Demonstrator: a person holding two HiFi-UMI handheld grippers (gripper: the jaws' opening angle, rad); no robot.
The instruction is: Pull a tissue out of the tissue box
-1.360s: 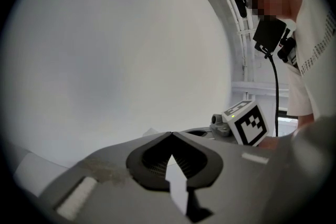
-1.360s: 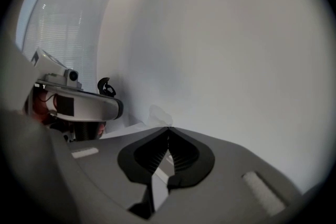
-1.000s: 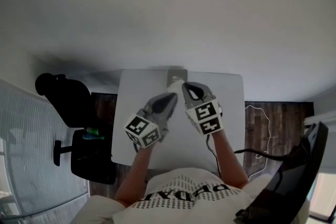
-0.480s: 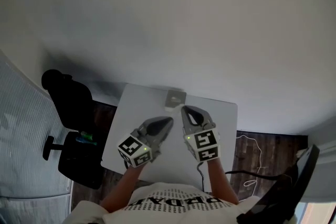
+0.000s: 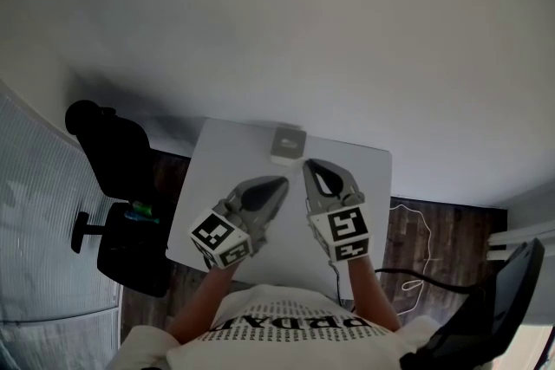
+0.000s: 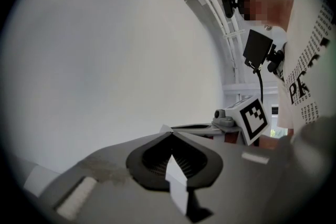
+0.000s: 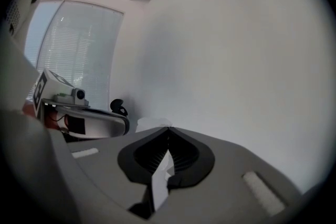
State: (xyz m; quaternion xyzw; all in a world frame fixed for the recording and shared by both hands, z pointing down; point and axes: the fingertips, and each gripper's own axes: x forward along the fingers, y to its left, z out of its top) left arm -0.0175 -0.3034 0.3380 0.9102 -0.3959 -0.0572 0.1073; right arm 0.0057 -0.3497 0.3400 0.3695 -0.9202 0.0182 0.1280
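Grey tissue box [image 5: 288,141], white table [image 5: 215,178], black chair [image 5: 117,167], dark brown wood-grain floor [image 5: 418,231]

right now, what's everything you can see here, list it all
table: one, white, centre of the head view
tissue box: one, grey-white, far edge of the table
office chair: one, black, left of the table
small green item: one, on the chair, too small to identify
floor: dark wood, either side of the table
cable: one, pale, on the floor to the right
window blinds: pale, far left
dark object: one, black, lower right, unclear what
left gripper: grey, marker cube, over the table, shut
right gripper: grey, marker cube, nearer the box, shut
forearms: two, bare
shirt: white, printed, bottom edge
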